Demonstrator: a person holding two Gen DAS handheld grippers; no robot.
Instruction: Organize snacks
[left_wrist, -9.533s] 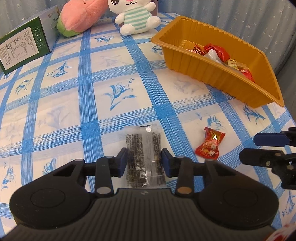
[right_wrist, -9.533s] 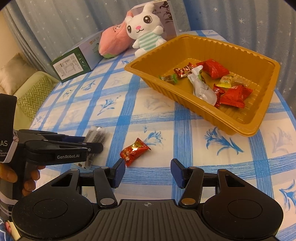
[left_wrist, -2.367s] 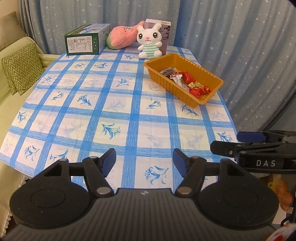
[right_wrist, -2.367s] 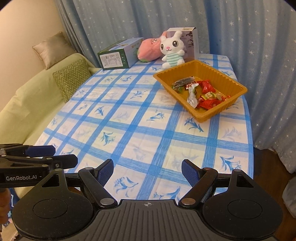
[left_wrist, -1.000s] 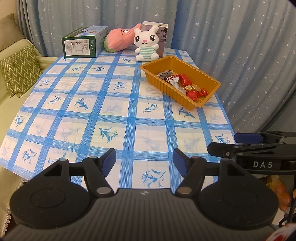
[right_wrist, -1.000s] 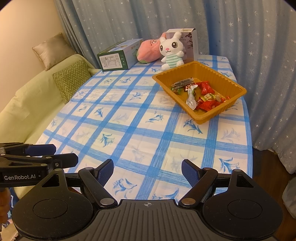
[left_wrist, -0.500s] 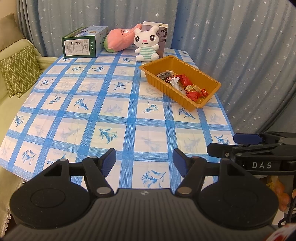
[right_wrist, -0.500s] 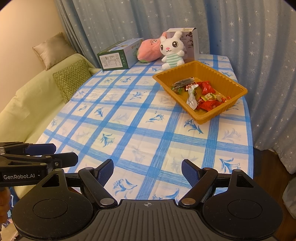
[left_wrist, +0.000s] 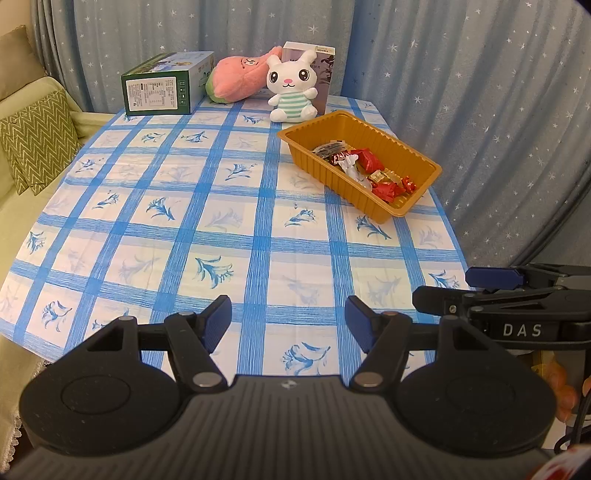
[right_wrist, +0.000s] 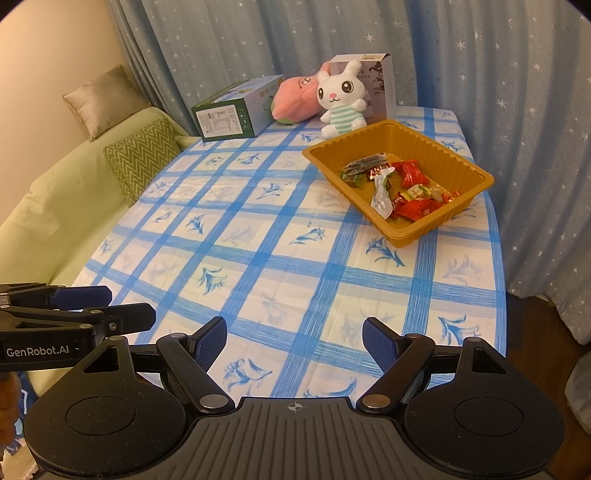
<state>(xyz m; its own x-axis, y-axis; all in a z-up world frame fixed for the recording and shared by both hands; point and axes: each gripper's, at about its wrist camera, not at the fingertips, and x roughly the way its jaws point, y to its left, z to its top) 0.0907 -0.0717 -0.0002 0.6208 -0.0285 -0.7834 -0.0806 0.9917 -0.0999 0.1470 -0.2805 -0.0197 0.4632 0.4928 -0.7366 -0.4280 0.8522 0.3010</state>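
An orange tray (left_wrist: 417, 155) (right_wrist: 458, 166) stands at the far right of the blue-checked table. Inside it lie a dark seaweed packet (left_wrist: 328, 148) (right_wrist: 365, 162), several red candy wrappers (left_wrist: 384, 190) (right_wrist: 413, 208) and a clear wrapper (right_wrist: 380, 199). My left gripper (left_wrist: 288, 325) is open and empty, held back over the table's near edge. My right gripper (right_wrist: 295, 341) is open and empty, also over the near edge. Each gripper shows at the side of the other's view: the right one (left_wrist: 443, 286), the left one (right_wrist: 129, 306).
At the back of the table stand a green box (left_wrist: 166, 88) (right_wrist: 236, 110), a pink plush (left_wrist: 240, 77) (right_wrist: 295, 98), a white rabbit plush (left_wrist: 291, 92) (right_wrist: 341, 99) and a pale box (left_wrist: 321, 70) (right_wrist: 373, 81). A green sofa with cushions (right_wrist: 140, 158) lies left. Blue curtains hang behind.
Both grippers stay pulled back and open; the views have barely shifted over the last second. Earlier, the seaweed packet and a red candy lay on the table; both now lie in the tray.
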